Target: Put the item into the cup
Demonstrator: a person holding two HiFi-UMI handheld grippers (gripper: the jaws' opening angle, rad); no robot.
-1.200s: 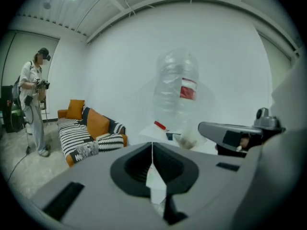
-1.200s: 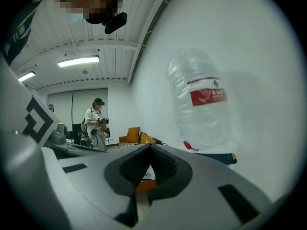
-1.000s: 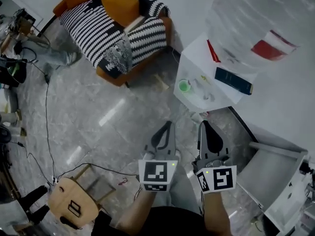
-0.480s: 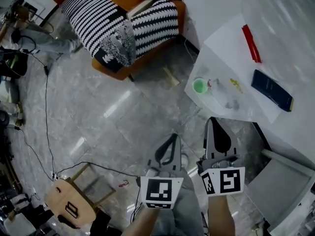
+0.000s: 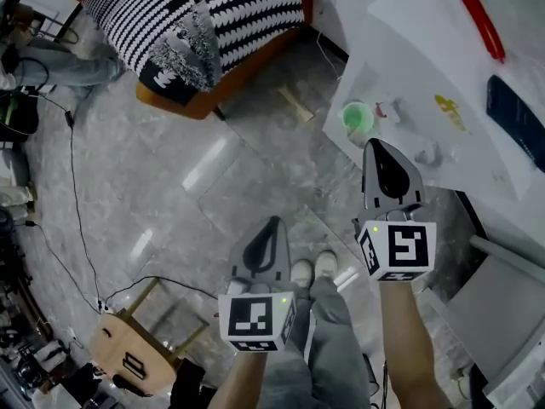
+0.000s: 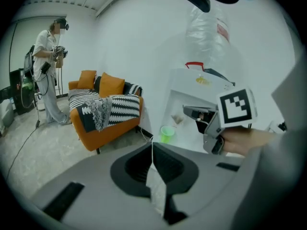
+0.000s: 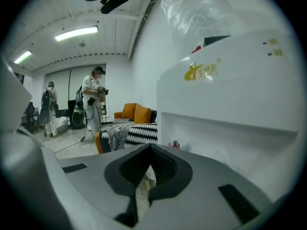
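My left gripper [image 5: 272,227] was low over floor [image 5: 170,152], jaws closed, nothing between. My right gripper [image 5: 380,148] hovered near table [image 5: 400,32] edge, jaws also closed, empty. Green cup [image 5: 357,118] stood upright at table corner. Small item [image 5: 383,109] lay on table just beside cup, apart from both grippers. Striped sofa [image 5: 213,15] stood beyond.

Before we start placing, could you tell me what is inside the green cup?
In the head view the green cup appears empty; only its green inside shows, and nothing covers it.
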